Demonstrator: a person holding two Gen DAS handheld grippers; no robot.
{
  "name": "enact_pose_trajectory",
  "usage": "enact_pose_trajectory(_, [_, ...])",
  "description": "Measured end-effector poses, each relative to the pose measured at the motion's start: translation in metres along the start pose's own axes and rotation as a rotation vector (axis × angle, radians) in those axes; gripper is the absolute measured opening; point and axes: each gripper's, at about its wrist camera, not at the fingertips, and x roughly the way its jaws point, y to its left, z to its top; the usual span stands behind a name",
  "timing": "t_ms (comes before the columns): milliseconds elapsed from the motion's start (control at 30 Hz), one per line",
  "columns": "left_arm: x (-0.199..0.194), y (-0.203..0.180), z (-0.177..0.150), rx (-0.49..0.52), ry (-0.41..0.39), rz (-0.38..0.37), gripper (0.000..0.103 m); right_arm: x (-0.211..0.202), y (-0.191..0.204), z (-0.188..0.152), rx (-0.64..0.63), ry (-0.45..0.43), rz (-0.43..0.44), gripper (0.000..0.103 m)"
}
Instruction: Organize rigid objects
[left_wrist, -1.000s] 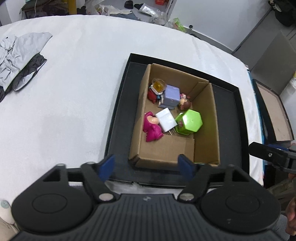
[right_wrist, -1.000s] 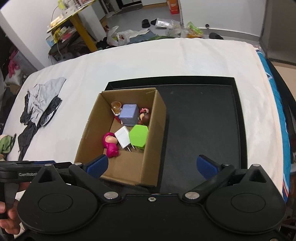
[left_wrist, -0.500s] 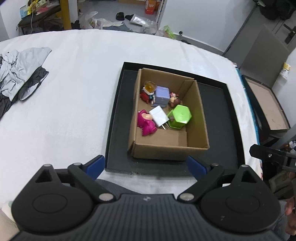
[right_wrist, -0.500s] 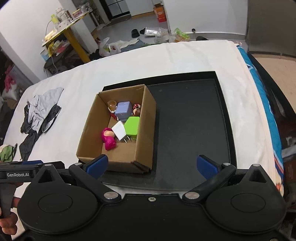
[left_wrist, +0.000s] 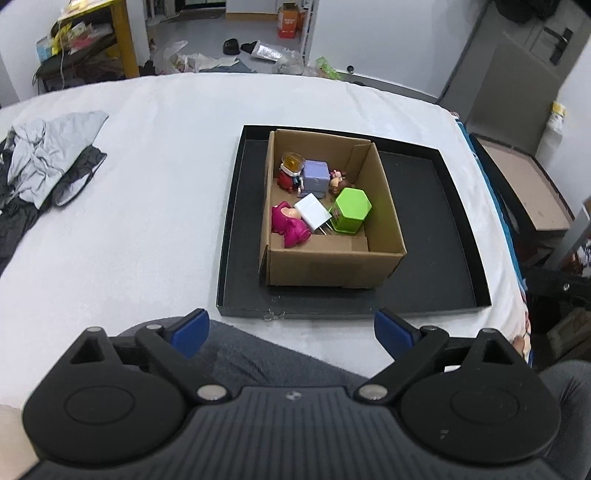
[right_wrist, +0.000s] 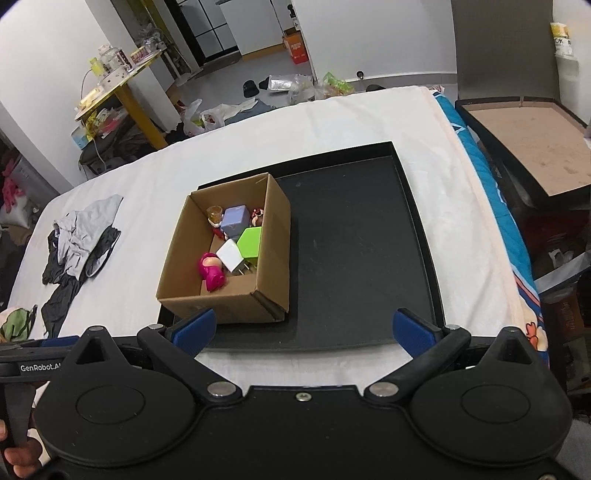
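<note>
Cardboard box (left_wrist: 334, 264) against black tray's (left_wrist: 436, 236) left wall

Toys (left_wrist: 317, 199) lie in a cardboard box (left_wrist: 332, 266) at the tray's (left_wrist: 436, 229) left side.

a heap of grey and black clothes (left_wrist: 48, 162) lies on the white bed cover (left_wrist: 147, 206), well left of centre. beyond the bed, a yellow-legged table (right_wrist: 118, 88) carries clutter, and plastic bags (right_wrist: 207, 118) litter the floor.
</note>
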Motion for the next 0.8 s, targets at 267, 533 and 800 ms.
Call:
enact_pose_trajectory(267, [-0.014, 0.001, -0.017, -0.005, -0.022, -0.007, 0.095, -0.015, 0.001, -0.018, -0.014, -0.015, -0.003, 0.103])
enact_pose_trajectory(533, [-0.031, 0.002, -0.028, -0.013, -0.05, -0.034, 0.095, -0.025, -0.002, -0.033, -0.006, -0.031, 0.008, 0.103])
enact_pose_trajectory(800, [-0.047, 0.001, -0.039, 0.01, -0.08, -0.005, 0.095, -0.037, -0.004, -0.047, -0.013, -0.037, 0.019, 0.103])
